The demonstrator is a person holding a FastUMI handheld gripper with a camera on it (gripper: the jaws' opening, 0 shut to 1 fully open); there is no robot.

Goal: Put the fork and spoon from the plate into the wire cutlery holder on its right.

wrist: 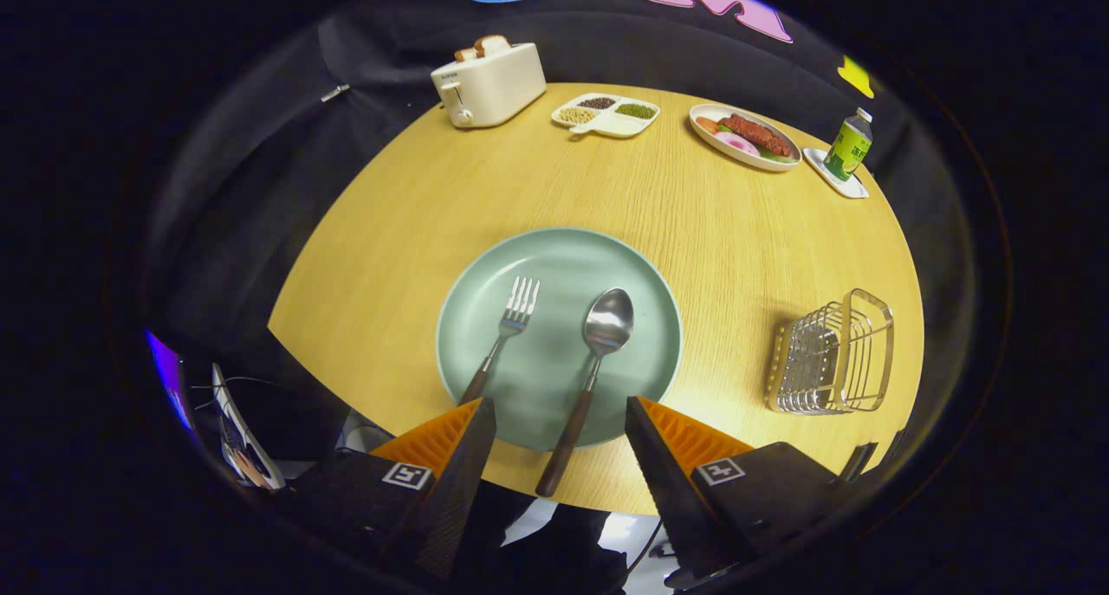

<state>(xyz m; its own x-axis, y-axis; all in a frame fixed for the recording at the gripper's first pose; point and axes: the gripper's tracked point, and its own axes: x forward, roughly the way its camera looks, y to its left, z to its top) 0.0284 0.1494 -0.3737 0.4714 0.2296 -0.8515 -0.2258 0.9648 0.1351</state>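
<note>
gripper point(560, 417) fingers spread wide apart, holding nothing, hovering at the near edge of the plate point(645, 283). fork point(504, 337) and spoon point(593, 365) lying side by side on the plate, fork on the left, both with heads pointing away from the fingers and dark handles pointing back toward them. spoon handle sticking out past the plate rim, right between the fingers. wire cutlery holder point(832, 354) sitting on the round wooden table point(693, 223) to the right of the plate, well apart from it. toaster point(489, 82) far across the table.
</note>
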